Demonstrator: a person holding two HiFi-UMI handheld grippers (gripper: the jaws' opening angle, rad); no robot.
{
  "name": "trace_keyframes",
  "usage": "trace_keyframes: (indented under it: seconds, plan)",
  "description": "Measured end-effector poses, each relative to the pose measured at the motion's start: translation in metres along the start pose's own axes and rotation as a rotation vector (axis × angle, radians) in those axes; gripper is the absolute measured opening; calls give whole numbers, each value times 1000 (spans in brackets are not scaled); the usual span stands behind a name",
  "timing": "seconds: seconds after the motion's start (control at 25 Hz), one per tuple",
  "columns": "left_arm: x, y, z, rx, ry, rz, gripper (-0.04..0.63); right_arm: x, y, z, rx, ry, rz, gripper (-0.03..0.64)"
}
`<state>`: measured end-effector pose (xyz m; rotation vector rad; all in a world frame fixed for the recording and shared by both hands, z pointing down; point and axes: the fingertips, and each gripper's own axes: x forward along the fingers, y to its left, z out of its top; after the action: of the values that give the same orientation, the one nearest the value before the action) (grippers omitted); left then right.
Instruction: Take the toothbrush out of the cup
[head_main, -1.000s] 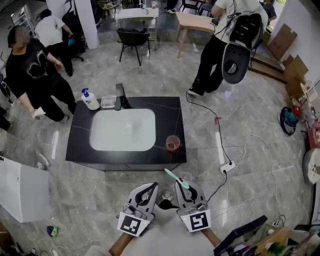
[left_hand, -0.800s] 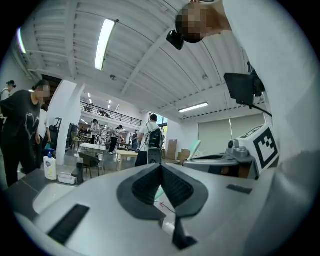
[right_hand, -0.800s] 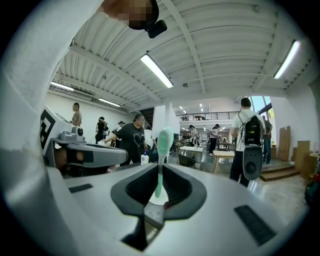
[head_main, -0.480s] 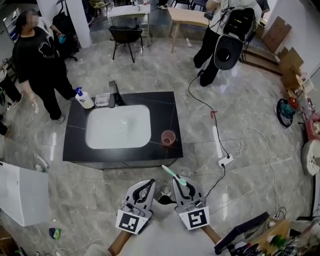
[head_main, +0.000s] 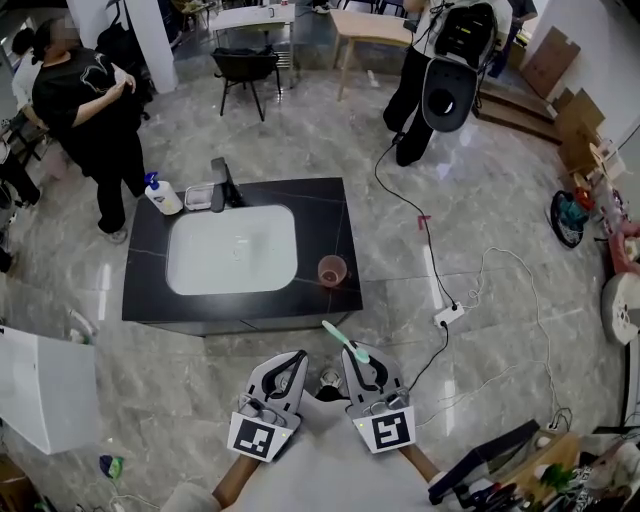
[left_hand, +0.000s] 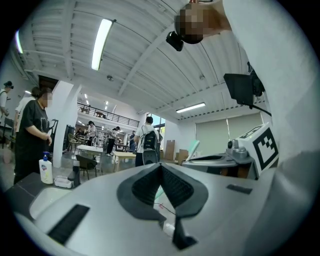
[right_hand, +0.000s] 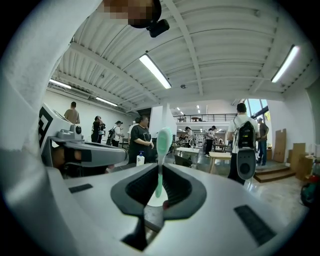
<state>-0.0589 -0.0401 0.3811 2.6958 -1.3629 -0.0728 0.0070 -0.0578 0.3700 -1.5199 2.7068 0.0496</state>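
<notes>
Right tongs (head_main: 351, 352) are clenched on the mint-green toothbrush (head_main: 340, 338). The handle is pinched between the pads, and the brush head pokes out past the tips, leaning a bit toward the left tongs' side. Left tongs (head_main: 298, 357) sit just beside the right ones, pads pressed together with nothing in them. Both are held low over the floor (head_main: 150, 390), short of the black counter (head_main: 325, 212). So the toothbrush is out of the pinkish cup (head_main: 332, 269). The cup stands ahead of the right tongs and well apart from them, on the counter's near corner beside the white sink (head_main: 232, 250).
</notes>
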Motion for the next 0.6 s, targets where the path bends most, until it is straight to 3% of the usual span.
trace_keyframes:
  seconds: [0.6]
  plan:
    - [8,-2,-1,0,23,-26,-5,-1,-7,2,11,-8,-30,34]
